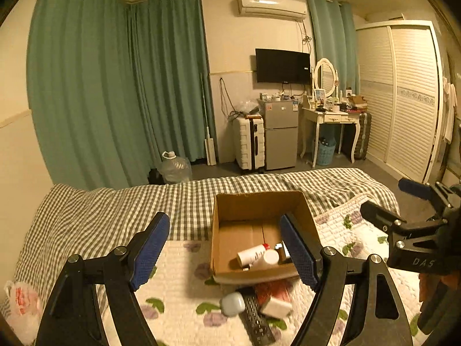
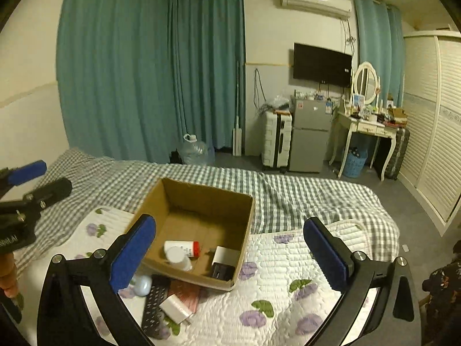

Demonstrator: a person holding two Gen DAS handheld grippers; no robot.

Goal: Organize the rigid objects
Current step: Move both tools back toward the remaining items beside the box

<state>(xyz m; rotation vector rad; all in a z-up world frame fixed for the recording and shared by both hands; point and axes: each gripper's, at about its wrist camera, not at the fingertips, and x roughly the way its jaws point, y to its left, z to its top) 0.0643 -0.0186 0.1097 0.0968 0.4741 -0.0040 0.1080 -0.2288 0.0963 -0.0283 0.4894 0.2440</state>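
- Green curtains (image 1: 115, 86) hang at the back of the bedroom, and a bed (image 1: 115, 201) with a checked sheet fills the front.
- Left gripper (image 1: 224, 248) has its jaws wide apart, with nothing between them.
- Right gripper (image 2: 230, 250) has its jaws wide apart too, and they grasp nothing.
- Both grippers hang over a white quilt (image 2: 288, 274) with purple flowers, which lies on the bed.
- A brown cardboard box (image 2: 201, 199) sits open on the quilt, just ahead of both grippers.
- Inside the box lie a white bottle with a red cap (image 2: 183, 248), a second white bottle (image 2: 178, 256), a small white box (image 2: 226, 255) and a small black thing (image 2: 222, 271).
- Outside, just beside the near wall of the box, a pile waits on the quilt: a black remote (image 2: 154, 302), a pale blue round thing (image 2: 142, 285), a white block (image 2: 175, 307) and a flat reddish thing (image 2: 187, 291).
- Far off stand a small fridge (image 1: 281, 132) and a white suitcase (image 1: 249, 144).
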